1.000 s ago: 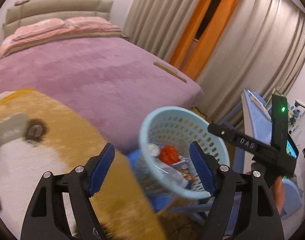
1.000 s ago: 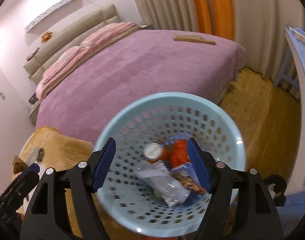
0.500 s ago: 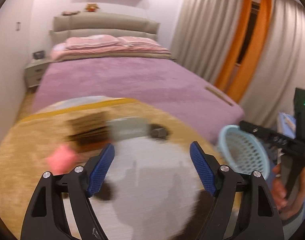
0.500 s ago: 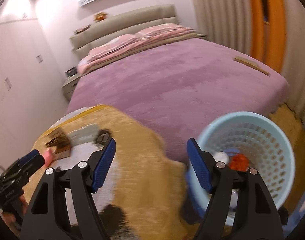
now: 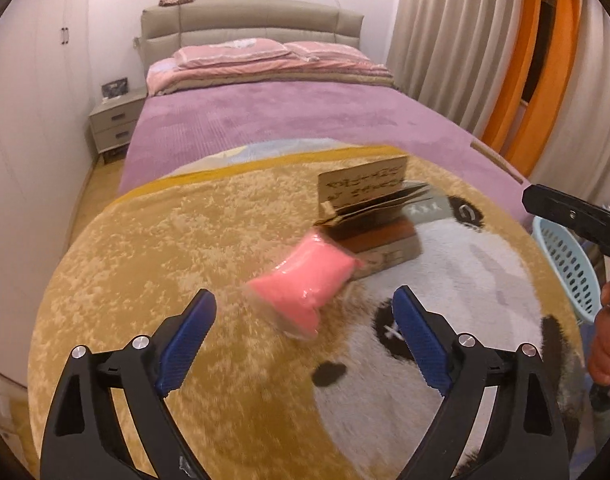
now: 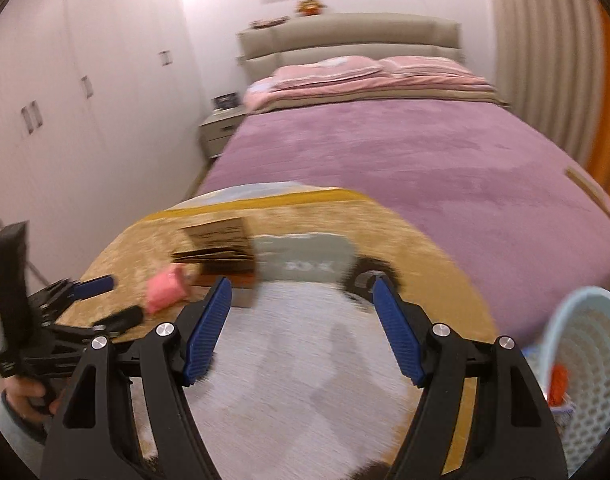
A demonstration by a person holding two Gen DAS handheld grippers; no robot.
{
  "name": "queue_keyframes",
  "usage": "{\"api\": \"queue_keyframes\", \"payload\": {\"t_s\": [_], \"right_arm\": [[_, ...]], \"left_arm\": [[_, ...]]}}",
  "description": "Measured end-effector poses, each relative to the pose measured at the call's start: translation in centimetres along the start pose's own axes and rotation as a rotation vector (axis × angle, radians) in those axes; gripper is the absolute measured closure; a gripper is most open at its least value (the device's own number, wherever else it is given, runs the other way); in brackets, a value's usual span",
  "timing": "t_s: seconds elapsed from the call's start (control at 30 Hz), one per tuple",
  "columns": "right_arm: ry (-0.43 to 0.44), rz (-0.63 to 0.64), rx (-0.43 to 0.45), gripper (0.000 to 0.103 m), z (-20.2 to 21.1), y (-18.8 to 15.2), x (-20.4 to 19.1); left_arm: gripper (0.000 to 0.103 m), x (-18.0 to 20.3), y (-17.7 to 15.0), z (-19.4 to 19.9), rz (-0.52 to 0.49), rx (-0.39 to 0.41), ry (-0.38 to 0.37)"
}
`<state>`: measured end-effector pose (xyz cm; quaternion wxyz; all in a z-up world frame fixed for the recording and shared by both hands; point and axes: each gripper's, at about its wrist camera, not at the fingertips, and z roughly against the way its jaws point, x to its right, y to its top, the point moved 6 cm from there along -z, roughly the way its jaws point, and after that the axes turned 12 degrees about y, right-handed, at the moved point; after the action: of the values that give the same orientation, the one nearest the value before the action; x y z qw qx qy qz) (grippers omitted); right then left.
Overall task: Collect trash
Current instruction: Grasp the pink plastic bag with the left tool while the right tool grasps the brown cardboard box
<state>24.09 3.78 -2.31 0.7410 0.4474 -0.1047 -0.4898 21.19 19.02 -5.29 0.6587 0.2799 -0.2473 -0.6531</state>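
My left gripper (image 5: pixel 303 338), jaws spread wide, has bare plush yellow-and-white panda rug (image 5: pixel 145 264) ahead up to the soft pink plastic packet (image 5: pixel 305 286). Just behind the packet, touching it, an open brown cardboard box (image 5: pixel 369 208) blocks the way. The perforated pale-blue plastic basket (image 6: pixel 585 360) stands right of my right gripper (image 6: pixel 299 330).

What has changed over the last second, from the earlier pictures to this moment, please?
Both grippers swung left, away from the light blue basket toward the round panda rug. The left gripper now faces the pink packet beside the open cardboard box; the basket has slid to the right edge of both views. Nothing was grasped or released: left and right gripper jaws stay open and empty.
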Motion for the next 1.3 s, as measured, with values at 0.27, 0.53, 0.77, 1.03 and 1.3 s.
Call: {"api": "queue_keyframes", "payload": {"t_s": [0.27,0.53,0.77,1.03,1.3], "right_arm": [[0.025,0.009,-0.062,0.033,-4.5,-0.1,0.6],[0.082,0.017,-0.095,0.033,-6.2,0.0,0.6],[0.102,0.114,-0.182,0.033,-9.3,0.4,-0.5],[0.119,0.197,-0.243,0.024,-12.8,1.7,-1.2],[0.229,0.246,-0.332,0.017,-16.3,2.3,-3.7]], "left_arm": [[0.018,0.4,0.6,-3.4,-0.035,-0.036,-0.017],[0.041,1.1,0.1,-3.4,-0.029,-0.048,-0.063],[0.042,-1.0,-1.6,-1.0,0.113,-0.030,-0.053],[0.042,-5.1,-1.7,0.5,0.292,0.086,0.015],[0.042,-6.3,-2.1,0.5,0.376,0.091,-0.038]]}}
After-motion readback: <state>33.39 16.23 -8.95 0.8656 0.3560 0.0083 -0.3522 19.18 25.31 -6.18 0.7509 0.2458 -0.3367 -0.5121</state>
